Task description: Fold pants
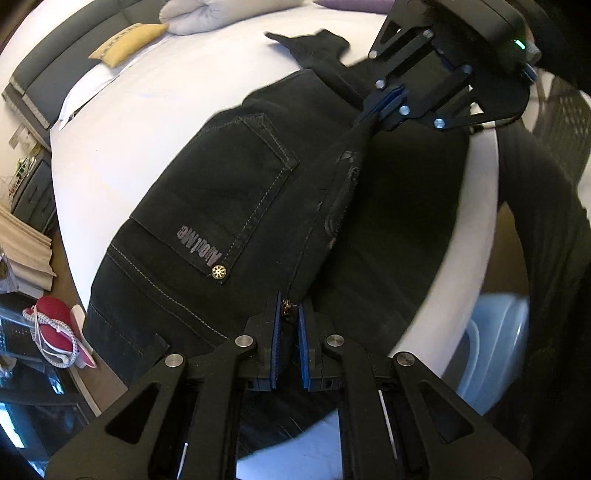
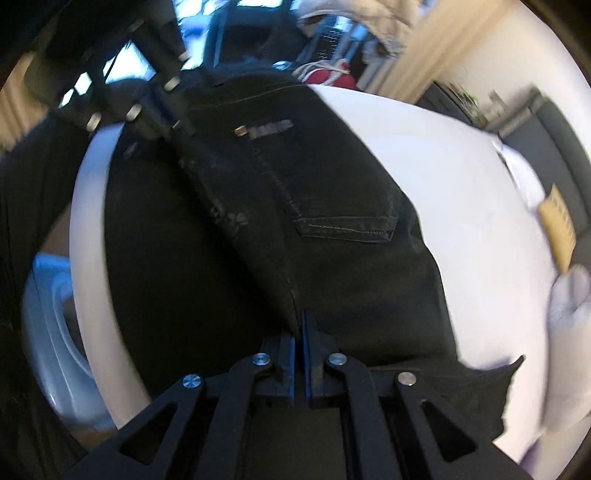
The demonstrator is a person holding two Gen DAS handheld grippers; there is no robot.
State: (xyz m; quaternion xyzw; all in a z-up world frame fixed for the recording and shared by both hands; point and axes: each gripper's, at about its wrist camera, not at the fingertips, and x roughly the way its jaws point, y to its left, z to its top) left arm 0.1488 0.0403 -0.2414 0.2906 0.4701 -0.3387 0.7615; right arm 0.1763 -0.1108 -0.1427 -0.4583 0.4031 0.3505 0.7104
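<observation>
Black denim pants (image 1: 236, 206), seat side up with a stitched back pocket (image 1: 236, 184) and a brass rivet, lie on the white bed sheet (image 1: 147, 110), the near half lifted and slung over the bed's edge.

Left gripper (image 1: 290, 314) is clamped on the waistband end. Right gripper (image 2: 300, 332) is pinched tight on the same raised fold further along; it shows in the left view too (image 1: 384, 107).

Likely handling: heavy, limp cloth, fairly stiff at seams, matte and grippy, not fragile. Best holds look like the thick seam and waistband.

A yellow cushion (image 1: 127, 42) and a pale rolled duvet (image 1: 207, 14) sit far off.
</observation>
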